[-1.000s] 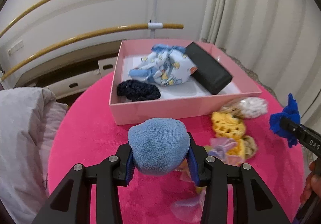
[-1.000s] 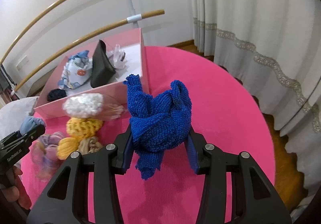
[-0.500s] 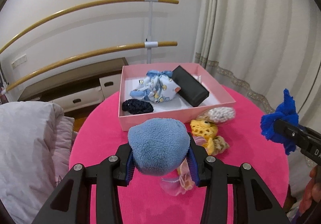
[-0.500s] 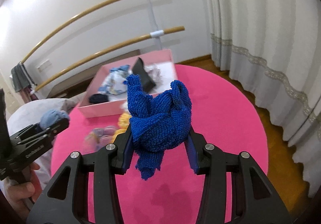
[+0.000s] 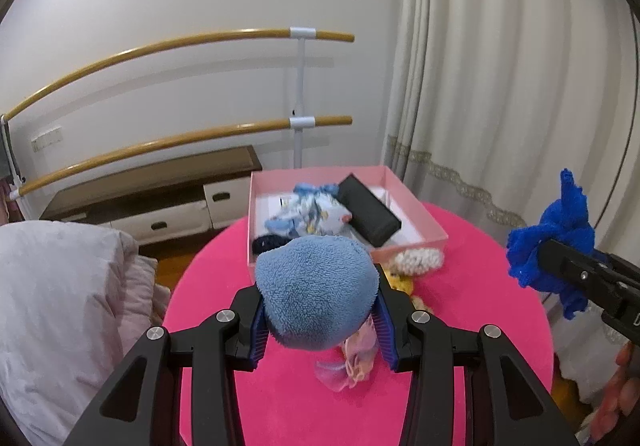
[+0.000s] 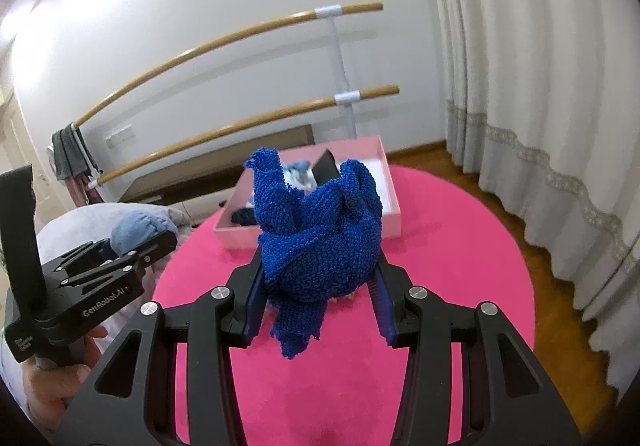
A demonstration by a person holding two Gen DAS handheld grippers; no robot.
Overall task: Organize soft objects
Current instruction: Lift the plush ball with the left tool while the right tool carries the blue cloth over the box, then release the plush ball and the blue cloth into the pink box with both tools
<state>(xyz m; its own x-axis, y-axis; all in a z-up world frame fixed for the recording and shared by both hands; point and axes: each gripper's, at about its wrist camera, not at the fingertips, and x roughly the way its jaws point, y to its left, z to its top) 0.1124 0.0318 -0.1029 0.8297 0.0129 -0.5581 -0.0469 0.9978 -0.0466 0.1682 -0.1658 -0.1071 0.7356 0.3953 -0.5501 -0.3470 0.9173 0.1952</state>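
Both raised; left hand-held gripper pinches fleece ball, right knit.

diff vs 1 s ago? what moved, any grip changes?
Both grippers lifted up and back from the pink table; the pink box now looks smaller and farther. Unchanged: left gripper clamps the light blue fleece ball, right gripper clamps the blue knit cloth; box contents unmoved.

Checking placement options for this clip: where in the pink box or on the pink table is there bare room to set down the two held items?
In the pink box, bare white floor shows along the right wall beside the black case; its left half is crowded by the patterned cloth and dark scrunchie. The table is bare right of the box; the front-wall strip holds small soft pieces.
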